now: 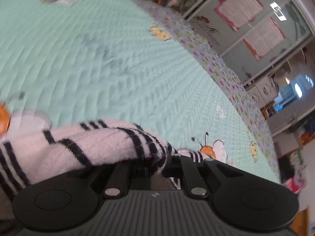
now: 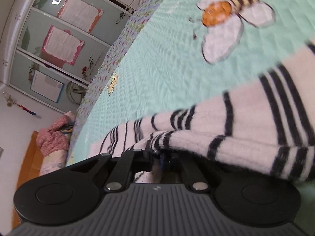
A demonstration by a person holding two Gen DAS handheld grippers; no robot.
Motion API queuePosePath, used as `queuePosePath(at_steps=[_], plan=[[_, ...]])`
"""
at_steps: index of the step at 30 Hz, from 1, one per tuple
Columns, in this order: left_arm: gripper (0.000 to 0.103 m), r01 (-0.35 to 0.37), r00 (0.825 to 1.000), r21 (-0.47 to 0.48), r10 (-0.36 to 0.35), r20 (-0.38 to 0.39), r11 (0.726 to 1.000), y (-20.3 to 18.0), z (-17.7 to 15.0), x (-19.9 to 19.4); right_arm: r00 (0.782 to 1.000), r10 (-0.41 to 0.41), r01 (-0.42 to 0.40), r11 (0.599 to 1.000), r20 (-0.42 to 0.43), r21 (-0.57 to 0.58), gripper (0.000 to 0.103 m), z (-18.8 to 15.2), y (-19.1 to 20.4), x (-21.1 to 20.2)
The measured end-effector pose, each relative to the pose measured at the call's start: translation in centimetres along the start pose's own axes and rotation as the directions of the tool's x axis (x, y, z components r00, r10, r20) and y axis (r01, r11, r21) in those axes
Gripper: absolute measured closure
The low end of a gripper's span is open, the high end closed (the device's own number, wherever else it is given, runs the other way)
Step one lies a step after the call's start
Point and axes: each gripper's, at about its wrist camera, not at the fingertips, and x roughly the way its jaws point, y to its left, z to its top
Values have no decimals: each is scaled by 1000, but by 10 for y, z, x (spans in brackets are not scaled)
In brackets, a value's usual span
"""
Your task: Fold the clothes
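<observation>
Sweater (image 1: 82,145), pink with black stripes, lies on the mint bed quilt (image 1: 102,63). We see our left tool (image 1: 157,167) and right tool (image 2: 157,153) both clamped tight on its fabric.

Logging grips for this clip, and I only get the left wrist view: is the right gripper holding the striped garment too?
Observer: Yes. The right gripper is shut on a narrow-striped edge of the striped garment.
Operator: Where does the rest of the garment go from there?
Observer: One fold drapes over the gripper's right side, and the rest lies on the green quilt, short of a bee patch with a yellow-and-black body.
</observation>
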Motion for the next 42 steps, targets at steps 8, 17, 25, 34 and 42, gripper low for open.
queuePosePath(at_steps=[8, 17, 25, 34, 42], plan=[[84, 90, 994, -12, -90, -66, 996, 36, -21, -7, 991, 121, -120, 993, -51, 21, 96, -10, -29, -10], [60, 196, 966, 111, -173, -193, 974, 79, -87, -120, 981, 146, -149, 989, -131, -12, 74, -47, -59, -109], [53, 233, 923, 60, -201, -329, 971, 125, -188, -233, 920, 172, -186, 982, -351, -8, 64, -137, -90, -236], [43, 202, 906, 195, -108, -410, 960, 90, -239, -249, 861, 158, -238, 965, -483, -108, 57, -193, -54, -254], [91, 125, 921, 324, 12, -390, 938, 71, -246, -245, 896, 72, -141, 982, -438, -126, 97, -190, -55, -249]])
